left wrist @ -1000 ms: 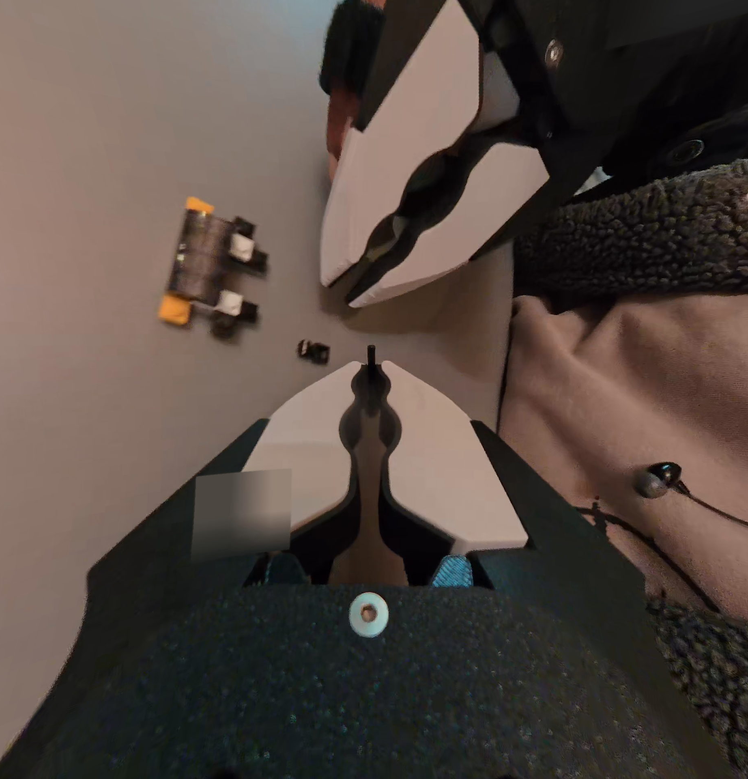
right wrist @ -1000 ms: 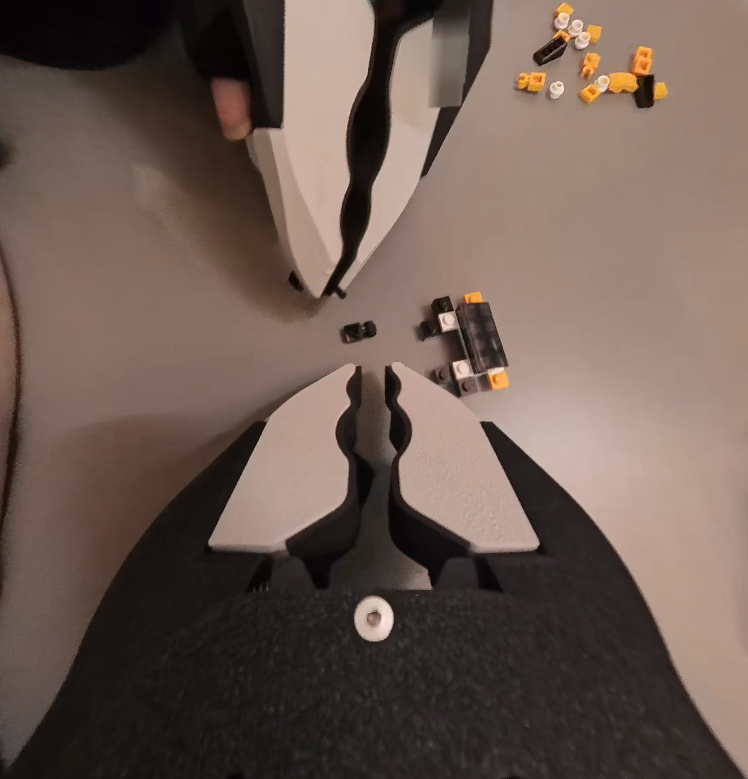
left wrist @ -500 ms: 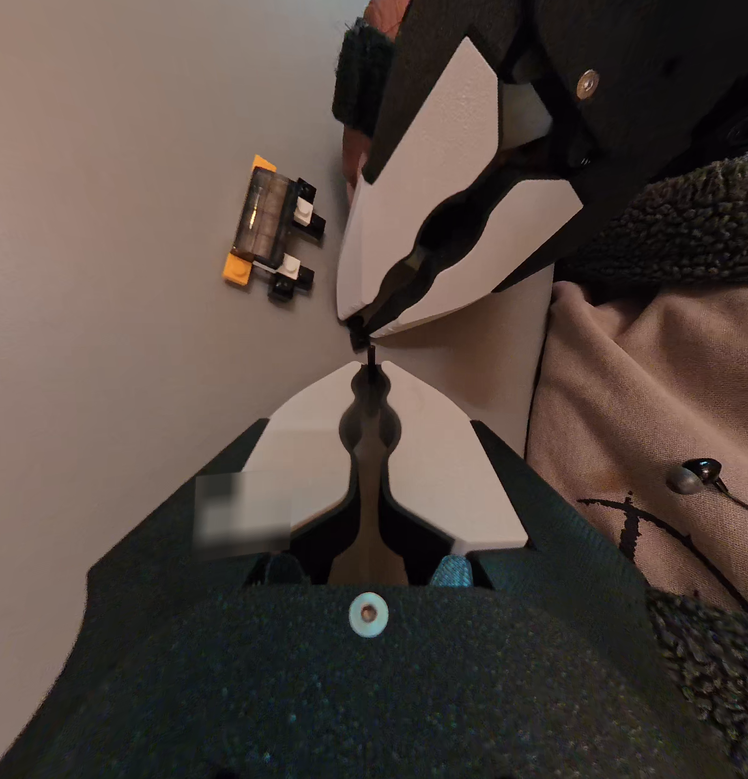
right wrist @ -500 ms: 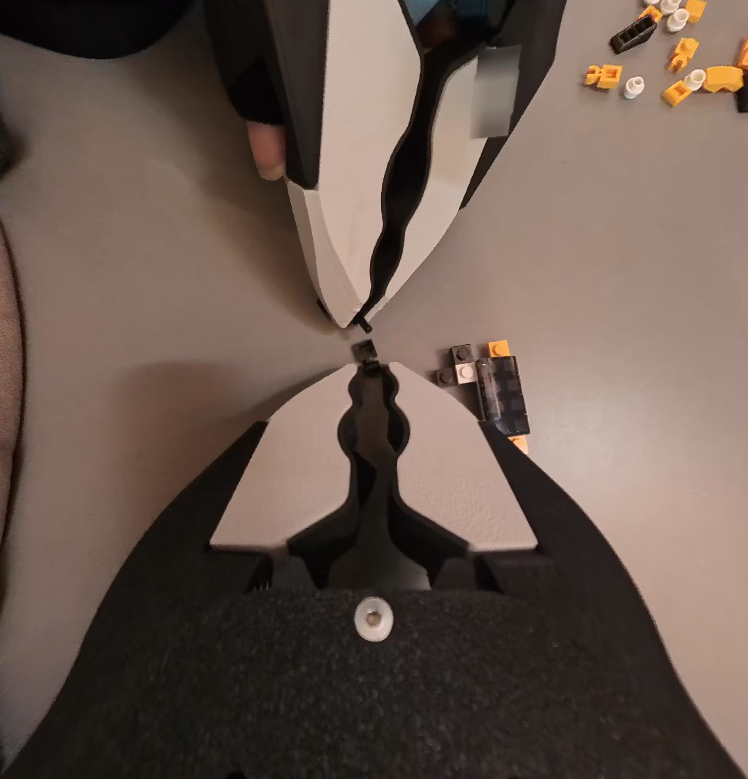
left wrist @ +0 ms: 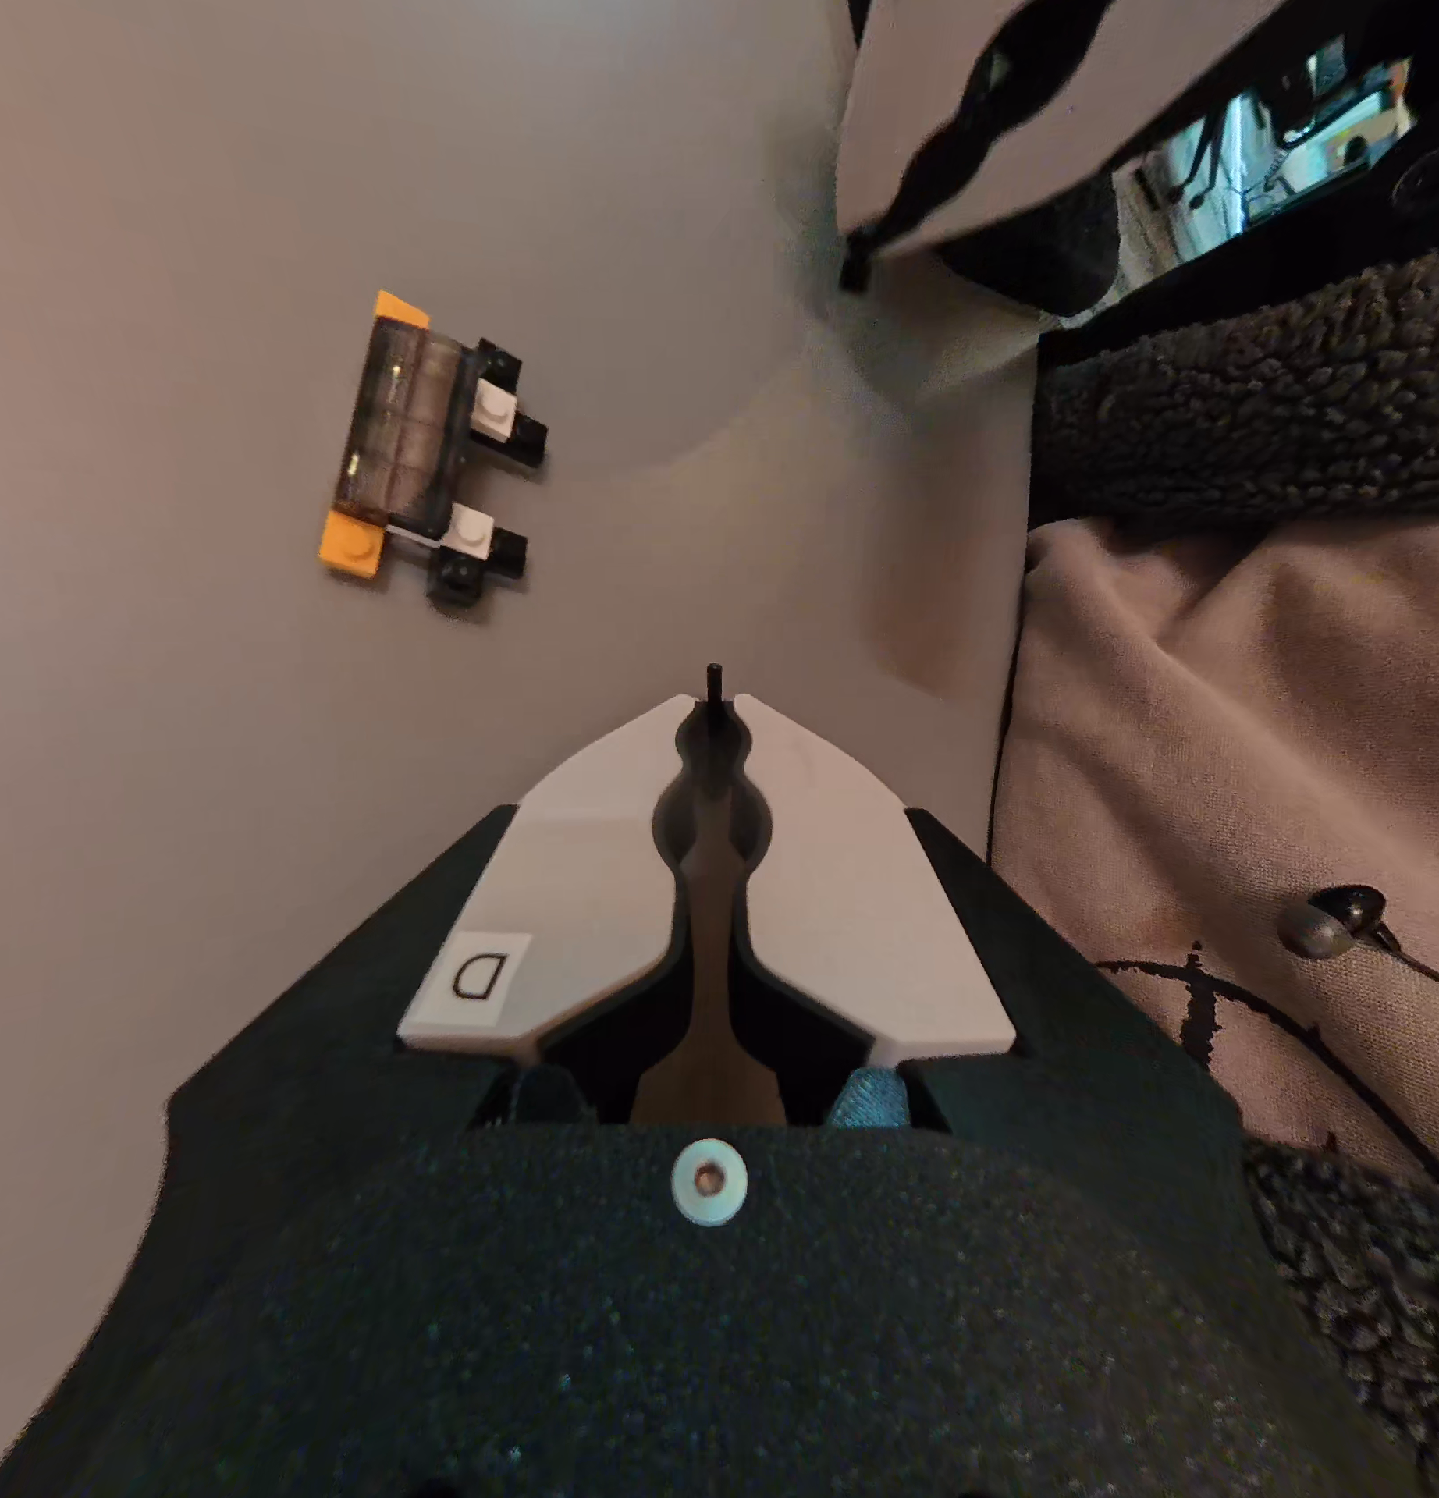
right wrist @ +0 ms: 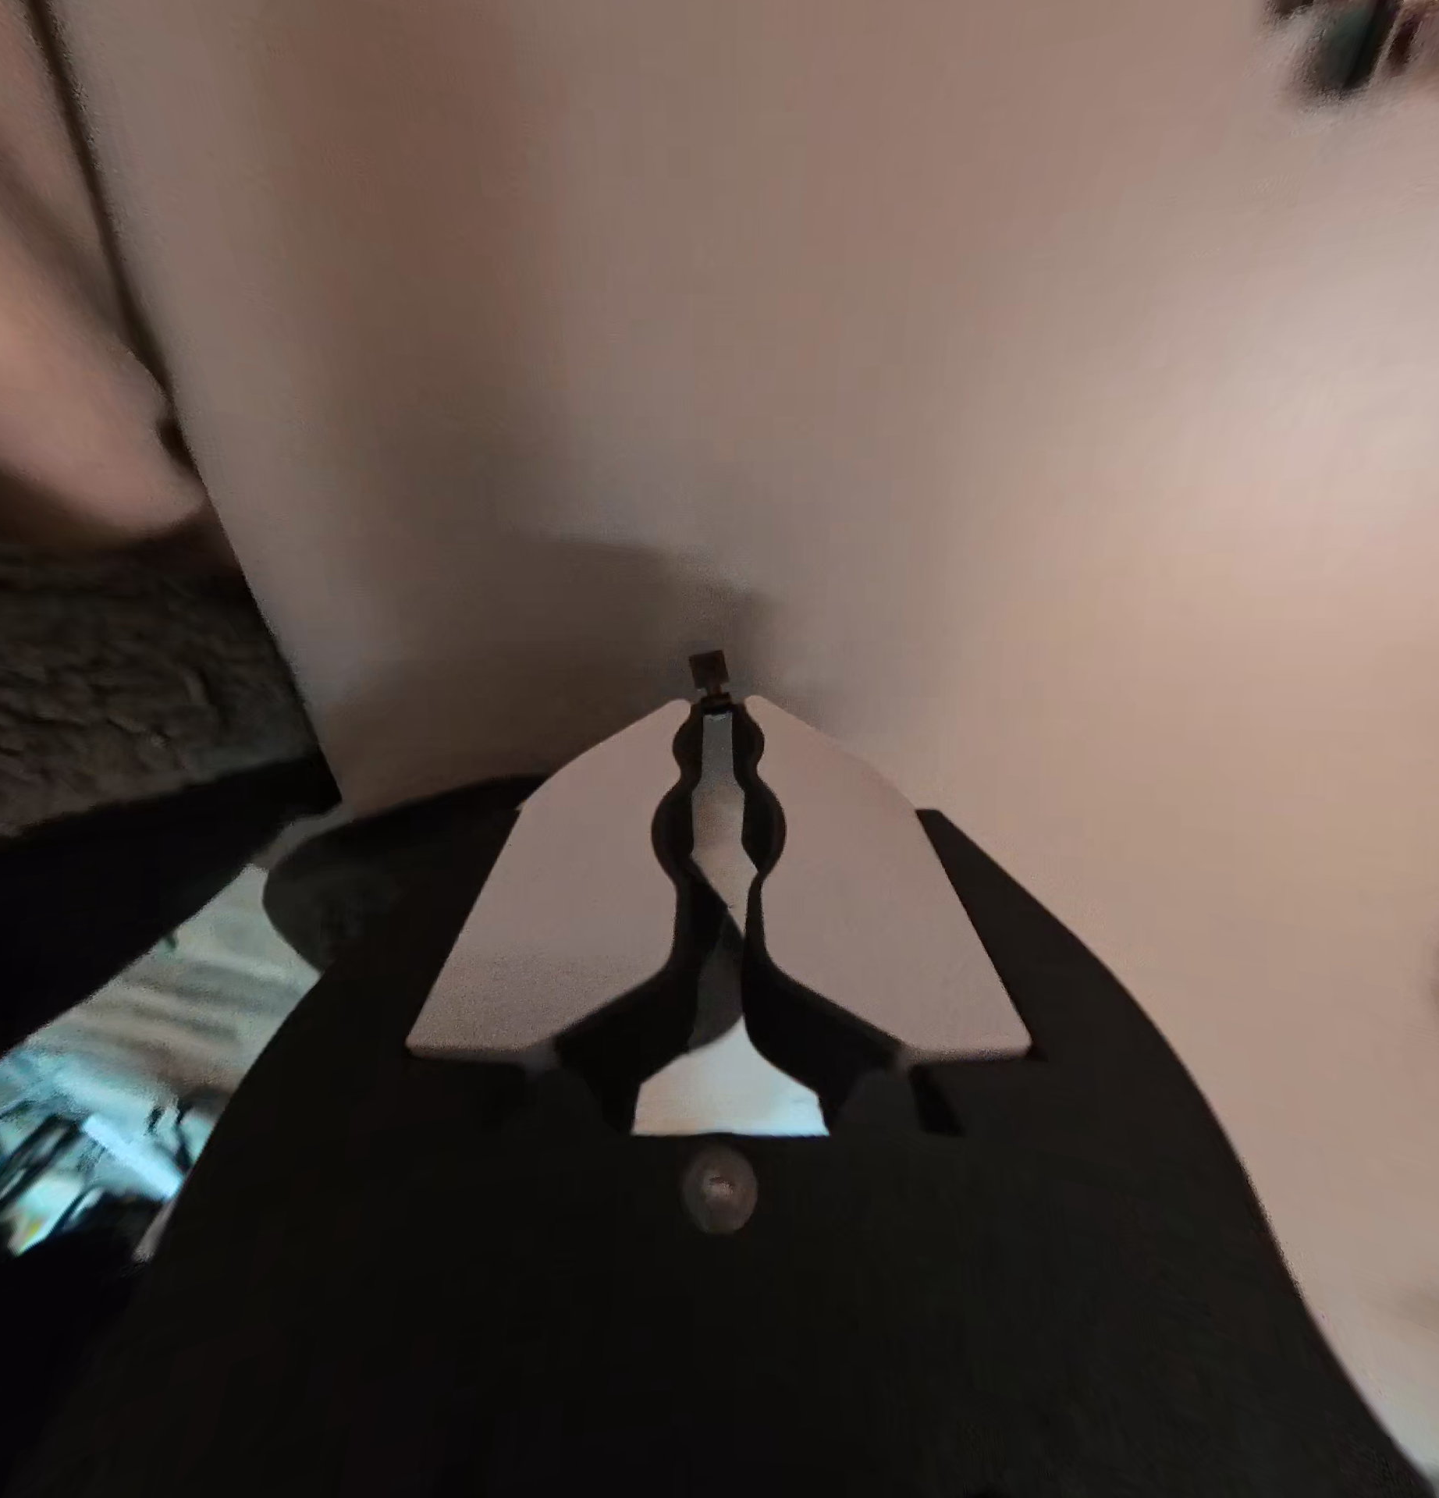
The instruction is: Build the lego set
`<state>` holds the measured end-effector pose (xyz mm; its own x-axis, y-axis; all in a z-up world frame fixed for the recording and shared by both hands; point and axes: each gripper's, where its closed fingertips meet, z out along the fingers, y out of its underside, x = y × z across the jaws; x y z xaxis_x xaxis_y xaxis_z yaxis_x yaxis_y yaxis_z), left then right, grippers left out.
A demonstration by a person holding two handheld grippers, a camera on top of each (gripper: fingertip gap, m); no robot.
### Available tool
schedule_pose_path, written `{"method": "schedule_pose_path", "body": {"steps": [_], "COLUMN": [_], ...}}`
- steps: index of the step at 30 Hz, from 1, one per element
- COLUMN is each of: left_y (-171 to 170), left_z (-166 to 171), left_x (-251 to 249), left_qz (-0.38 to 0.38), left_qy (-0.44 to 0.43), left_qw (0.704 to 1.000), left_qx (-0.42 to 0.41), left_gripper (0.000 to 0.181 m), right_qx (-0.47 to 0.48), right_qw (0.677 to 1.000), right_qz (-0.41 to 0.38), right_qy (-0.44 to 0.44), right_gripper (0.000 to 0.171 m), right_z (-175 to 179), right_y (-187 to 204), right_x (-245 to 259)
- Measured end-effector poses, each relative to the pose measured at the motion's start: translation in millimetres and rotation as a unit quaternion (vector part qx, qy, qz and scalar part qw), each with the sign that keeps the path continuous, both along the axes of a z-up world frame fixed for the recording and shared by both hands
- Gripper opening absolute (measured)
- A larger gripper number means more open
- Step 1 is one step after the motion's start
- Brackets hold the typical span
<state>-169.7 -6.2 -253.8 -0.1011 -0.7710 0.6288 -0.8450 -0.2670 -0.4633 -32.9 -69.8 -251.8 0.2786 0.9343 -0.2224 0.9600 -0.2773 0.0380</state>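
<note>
The left gripper (left wrist: 712,699) is pinched tight on a thin black pin (left wrist: 713,681), and the pin sticks straight out past the tips, pointing far across the grey table (left wrist: 173,162). The right gripper (right wrist: 718,704) is pinched tight on a tiny black piece (right wrist: 708,669), which pokes out just past its tips. In the left wrist view the right gripper shows at the far right, well apart from the pin, with its tips pointing down and to the left. The right wrist view is blurry and shows only bare table past the piece, so the pin cannot be seen from there. The small lego build (left wrist: 432,446), with orange ends, a dark see-through block and two white studs on black feet, lies on the table far and to the left of the left gripper. Its long side runs near to far, and nothing touches it. I think the pin must go into the tiny piece next. For that, the two grippers must come tip to tip, with the pin's long line aimed straight at the piece. The left gripper is nearer to the build
</note>
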Motion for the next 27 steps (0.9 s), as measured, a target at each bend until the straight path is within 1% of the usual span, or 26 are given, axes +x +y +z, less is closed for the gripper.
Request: {"method": "schedule_pose_path", "body": {"steps": [1, 6, 11, 16, 20, 22, 24, 27], "left_y": [-1, -3, -5, -6, -6, -7, -7, -7], "left_z": [0, 0, 1, 1, 1, 1, 1, 0], "left_x": [0, 1, 0, 0, 0, 0, 0, 1], "left_qz": [-0.001, -0.004, -0.007, -0.008, -0.009, -0.009, -0.009, -0.009], "left_qy": [0.0, -0.002, -0.004, -0.006, -0.006, -0.006, -0.006, -0.006], "left_qw": [1.0, 1.0, 1.0, 1.0, 1.0, 1.0, 1.0, 1.0], "left_qx": [0.001, 0.003, 0.002, 0.003, 0.004, 0.004, 0.005, 0.004], "left_gripper": [0.002, 0.002, 0.002, 0.002, 0.002, 0.002, 0.002, 0.002], "right_qx": [-0.005, -0.003, 0.021, 0.05, 0.075, 0.093, 0.107, 0.121], "right_qw": [1.0, 0.998, 0.999, 0.998, 0.991, 0.987, 0.98, 0.96], "right_qz": [0.004, 0.015, -0.001, -0.035, -0.067, -0.086, -0.121, -0.2], "right_qy": [-0.025, -0.067, -0.04, 0.015, 0.092, 0.103, 0.115, 0.154], "right_gripper": [0.007, 0.007, 0.008, 0.015, 0.015, 0.015, 0.016, 0.016], "right_z": [0, -2, -5, -3, 7, 8, 6, 1], "right_y": [1, 12, 25, 35, 39, 40, 39, 37], "right_x": [7, 3, -17, -32, -43, -36, -28, -24]}}
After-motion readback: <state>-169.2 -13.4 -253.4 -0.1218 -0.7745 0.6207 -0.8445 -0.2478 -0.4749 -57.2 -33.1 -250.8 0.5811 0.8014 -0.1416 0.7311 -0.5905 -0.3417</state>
